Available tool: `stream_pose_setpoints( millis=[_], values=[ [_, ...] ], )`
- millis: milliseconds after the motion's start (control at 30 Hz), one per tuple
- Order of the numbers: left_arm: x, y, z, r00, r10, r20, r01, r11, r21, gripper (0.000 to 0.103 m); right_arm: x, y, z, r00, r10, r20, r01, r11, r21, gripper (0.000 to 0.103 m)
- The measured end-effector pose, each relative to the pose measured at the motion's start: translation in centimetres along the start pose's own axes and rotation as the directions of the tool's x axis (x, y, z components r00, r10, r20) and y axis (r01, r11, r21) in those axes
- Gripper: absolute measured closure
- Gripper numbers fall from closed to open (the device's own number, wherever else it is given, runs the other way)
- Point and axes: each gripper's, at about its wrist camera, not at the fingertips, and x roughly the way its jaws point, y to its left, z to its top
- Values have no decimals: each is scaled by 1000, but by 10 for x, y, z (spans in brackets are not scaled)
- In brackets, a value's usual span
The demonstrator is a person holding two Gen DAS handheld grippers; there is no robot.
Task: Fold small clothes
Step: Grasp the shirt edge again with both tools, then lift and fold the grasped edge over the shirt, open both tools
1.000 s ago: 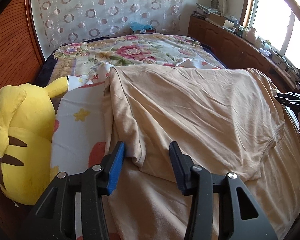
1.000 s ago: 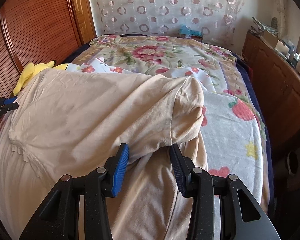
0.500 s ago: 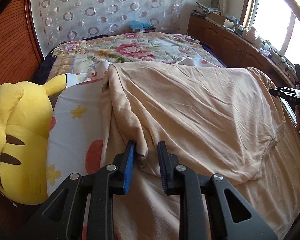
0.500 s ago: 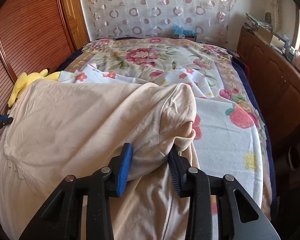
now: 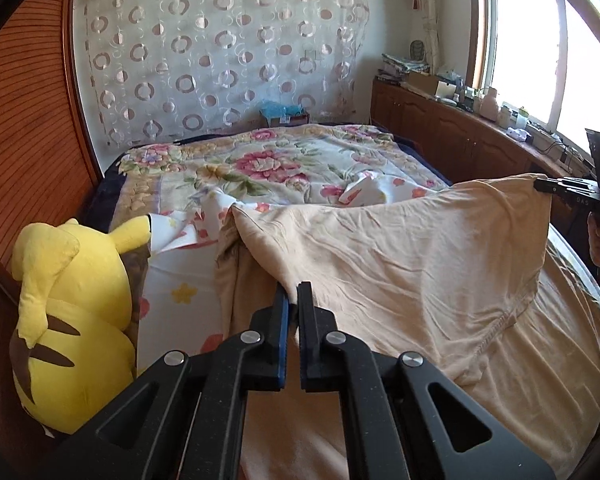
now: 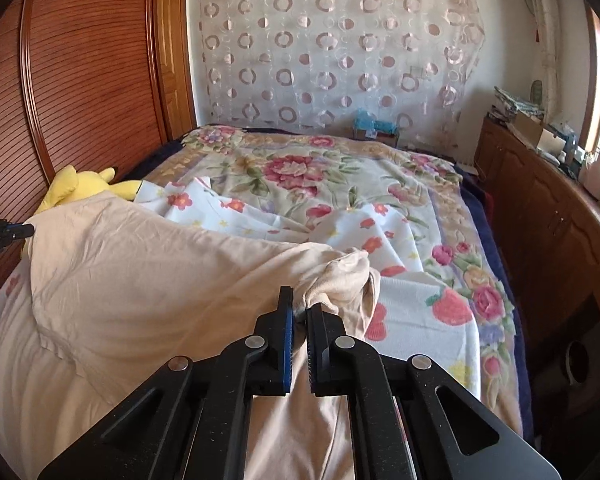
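A beige garment (image 5: 400, 264) lies spread over the near part of the bed, its folded top layer raised at both ends. My left gripper (image 5: 293, 292) is shut on that layer's left corner and holds it above the bed. My right gripper (image 6: 299, 304) is shut on a bunched corner of the same beige garment (image 6: 148, 272) at its right end. In the left wrist view the right gripper (image 5: 568, 192) shows at the right edge, pinching the cloth's far corner. In the right wrist view the left gripper (image 6: 8, 232) shows at the left edge.
A yellow plush toy (image 5: 68, 312) sits at the bed's left side against a wooden headboard (image 5: 24, 140). A floral quilt (image 5: 268, 164) and a white printed sheet (image 6: 416, 312) cover the bed. Wooden cabinets (image 5: 460, 140) with clutter line the right wall under a window.
Both grippers went from open around the beige cloth's edge to shut on it. Both then rose, lifting the folded layer's two corners off the bed.
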Motion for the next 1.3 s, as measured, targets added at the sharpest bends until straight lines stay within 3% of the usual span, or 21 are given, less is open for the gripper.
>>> stream_pose_setpoints(
  millis=[467,933,1100,1300],
  values=[
    [-76,-9,-2,993,3,114,-3,1000,4,99,-72,16,-35,995,-9,102,12,1000,-25,98],
    [-171,-11,-43,983,13,183,-11,1000,-11,99,-166,38,-88,989,-20,144,24,999,-29,98],
    [-175,-11,-83,991,10,131,-5,999,-35,99,-183,37,-101,992,-17,126,22,999,-34,98],
    [-146,-17,-141,1000,1,0,-1,997,-76,99,-153,34,-157,999,10,-33,-9,999,31,98]
  ],
)
